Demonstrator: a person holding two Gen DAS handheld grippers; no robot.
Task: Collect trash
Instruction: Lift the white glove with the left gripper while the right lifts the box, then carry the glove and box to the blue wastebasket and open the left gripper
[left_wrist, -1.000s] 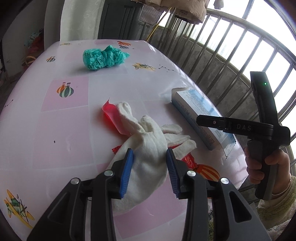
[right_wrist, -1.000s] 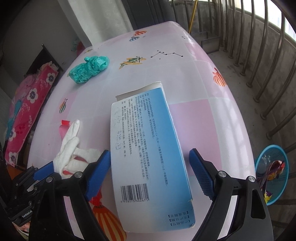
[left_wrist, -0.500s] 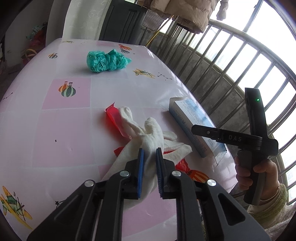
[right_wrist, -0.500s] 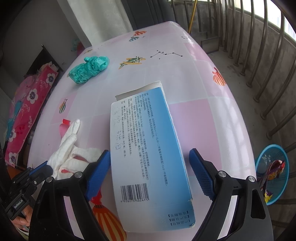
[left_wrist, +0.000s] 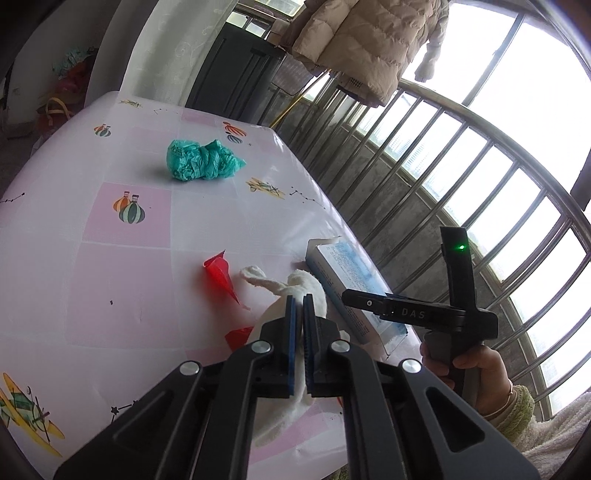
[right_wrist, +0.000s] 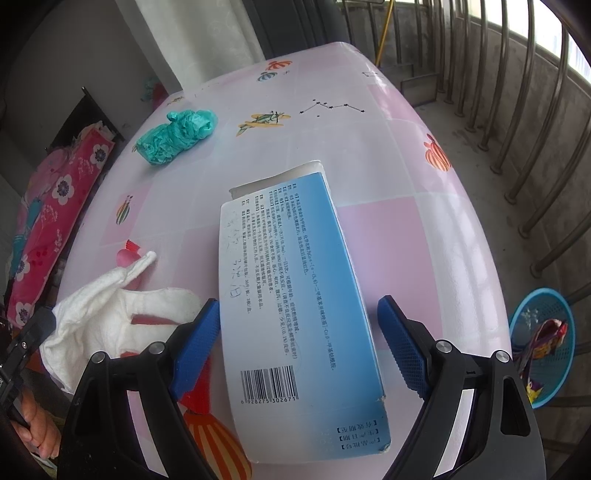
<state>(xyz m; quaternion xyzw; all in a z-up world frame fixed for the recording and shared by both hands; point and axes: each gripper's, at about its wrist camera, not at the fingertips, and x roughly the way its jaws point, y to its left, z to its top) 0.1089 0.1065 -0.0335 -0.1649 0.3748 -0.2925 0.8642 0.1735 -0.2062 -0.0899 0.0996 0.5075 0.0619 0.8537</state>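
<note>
Lifted since before, limp white glove (left_wrist: 317, 295), seemingly cotton, pinched by left gripper (left_wrist: 300, 306).

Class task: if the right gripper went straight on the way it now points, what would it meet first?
The right gripper, fingers open, would probably first meet the flat blue-and-white cardboard box lying between them on the table; how high it hovers above the box is unclear.
</note>
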